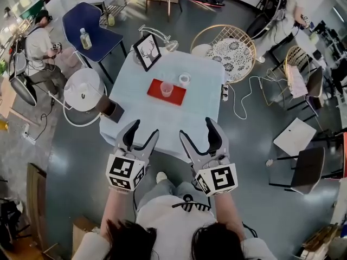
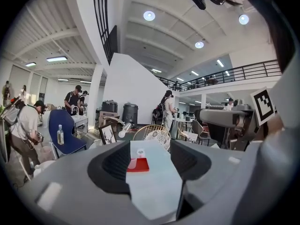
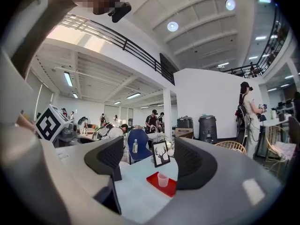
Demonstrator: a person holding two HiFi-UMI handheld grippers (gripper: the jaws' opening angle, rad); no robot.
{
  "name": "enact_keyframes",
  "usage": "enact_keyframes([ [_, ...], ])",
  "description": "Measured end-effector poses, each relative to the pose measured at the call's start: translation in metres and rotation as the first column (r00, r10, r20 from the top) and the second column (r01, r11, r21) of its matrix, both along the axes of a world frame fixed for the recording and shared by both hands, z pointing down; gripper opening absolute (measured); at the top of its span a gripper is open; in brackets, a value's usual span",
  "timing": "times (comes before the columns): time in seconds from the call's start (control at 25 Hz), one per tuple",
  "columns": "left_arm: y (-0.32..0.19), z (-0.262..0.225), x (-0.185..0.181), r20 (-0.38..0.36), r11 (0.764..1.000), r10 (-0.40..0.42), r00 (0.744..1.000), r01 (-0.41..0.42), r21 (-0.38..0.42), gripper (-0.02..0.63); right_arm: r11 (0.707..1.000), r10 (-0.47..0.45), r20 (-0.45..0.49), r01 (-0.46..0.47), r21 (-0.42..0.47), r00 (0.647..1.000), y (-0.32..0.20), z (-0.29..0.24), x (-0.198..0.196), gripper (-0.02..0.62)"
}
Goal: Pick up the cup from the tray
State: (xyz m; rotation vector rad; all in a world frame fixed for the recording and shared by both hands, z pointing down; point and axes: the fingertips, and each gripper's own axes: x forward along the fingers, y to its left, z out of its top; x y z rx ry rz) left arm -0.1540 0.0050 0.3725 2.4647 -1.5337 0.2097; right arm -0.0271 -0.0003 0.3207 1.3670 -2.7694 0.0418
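Observation:
A clear plastic cup (image 1: 166, 89) stands upright on a red tray (image 1: 178, 96) near the middle of the pale blue table (image 1: 162, 121). My left gripper (image 1: 143, 131) and right gripper (image 1: 196, 129) hover side by side over the table's near edge, well short of the tray. Both are open and hold nothing. Between the open jaws in the left gripper view, the tray (image 2: 139, 166) lies far ahead, and the cup (image 2: 132, 163) is partly hidden by the left pad. The right gripper view shows the cup (image 3: 162, 179) on the tray (image 3: 171, 188) ahead.
A framed deer picture (image 1: 147, 51) stands at the table's far left corner. A white tape roll (image 1: 184, 79) lies just beyond the tray. A blue chair (image 1: 92, 28), a round white stool (image 1: 82, 89) and a wicker chair (image 1: 227, 53) surround the table. People stand farther off.

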Motion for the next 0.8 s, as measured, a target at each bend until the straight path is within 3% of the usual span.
enact_keyframes([
  [0.4,-0.031,0.02,-0.001,0.017,1.0,0.003,1.0,-0.003,-0.028,0.253,0.999,-0.036,-0.013,0.035,-0.021,0.999,-0.025,0.018,-0.002,0.382],
  [0.56,-0.047,0.022,0.005,-0.001,1.0,0.0,1.0,0.0,0.004,0.272,0.998,-0.059,-0.024,0.058,-0.031,0.998,-0.044,0.025,0.001,0.39],
  [0.8,-0.083,0.048,0.009,0.059,0.999,-0.013,0.998,0.015,-0.029,0.276,0.994,-0.099,-0.051,0.097,-0.05,0.994,-0.081,0.046,0.001,0.397],
])
